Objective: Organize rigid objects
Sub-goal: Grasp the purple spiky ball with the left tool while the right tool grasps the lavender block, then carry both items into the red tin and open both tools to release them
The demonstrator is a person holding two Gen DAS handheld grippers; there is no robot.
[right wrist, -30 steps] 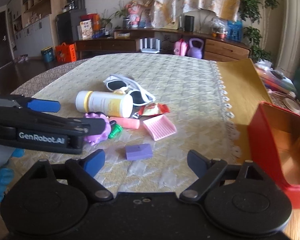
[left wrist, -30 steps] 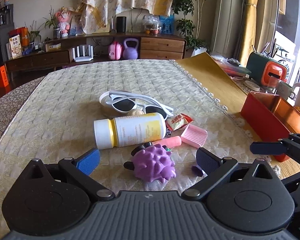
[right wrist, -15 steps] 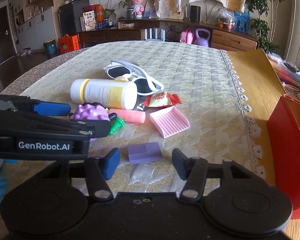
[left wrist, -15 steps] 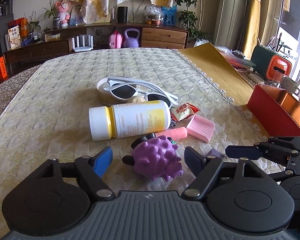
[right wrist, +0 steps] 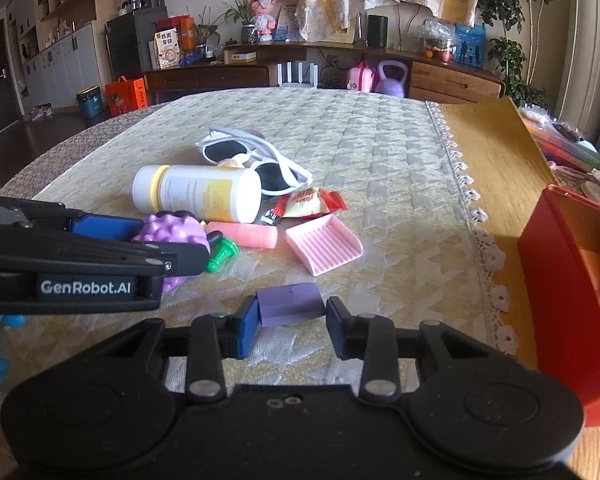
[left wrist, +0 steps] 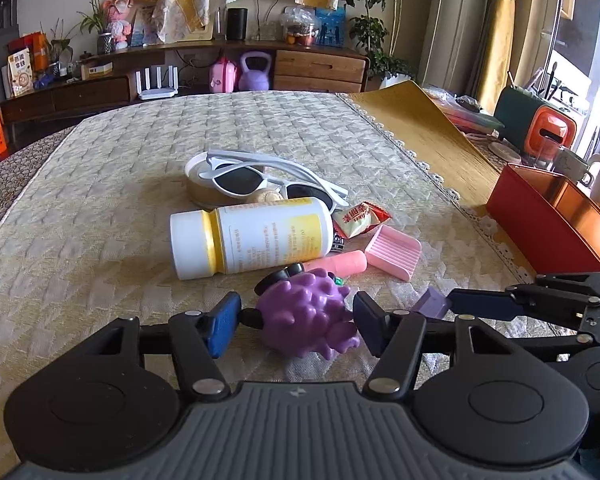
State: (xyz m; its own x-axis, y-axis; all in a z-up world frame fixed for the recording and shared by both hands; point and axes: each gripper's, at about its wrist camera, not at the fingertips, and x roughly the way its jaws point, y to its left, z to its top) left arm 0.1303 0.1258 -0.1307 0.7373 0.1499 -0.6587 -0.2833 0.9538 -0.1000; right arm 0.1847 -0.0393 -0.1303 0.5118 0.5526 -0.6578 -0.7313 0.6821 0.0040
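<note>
Now my left gripper (left wrist: 294,322) has been narrowing around the purple spiky ball (left wrist: 310,314) on the tablecloth (left wrist: 100,216) (pads near it, contact unclear), while my right gripper (right wrist: 291,322) has just closed in, pads against the purple block (right wrist: 290,303), well left of the red box (right wrist: 556,280).

A quilted, matt woven cloth (left wrist: 100,208) covers the desk. The spiky purple ball (left wrist: 308,316) looks like smooth, slightly glossy rubber. The white bottle (left wrist: 252,236) is shiny plastic with a paper-like label. At right, the red box (left wrist: 540,232) appears metallic inside; bare desk wood (right wrist: 496,168) shows grain.
</note>
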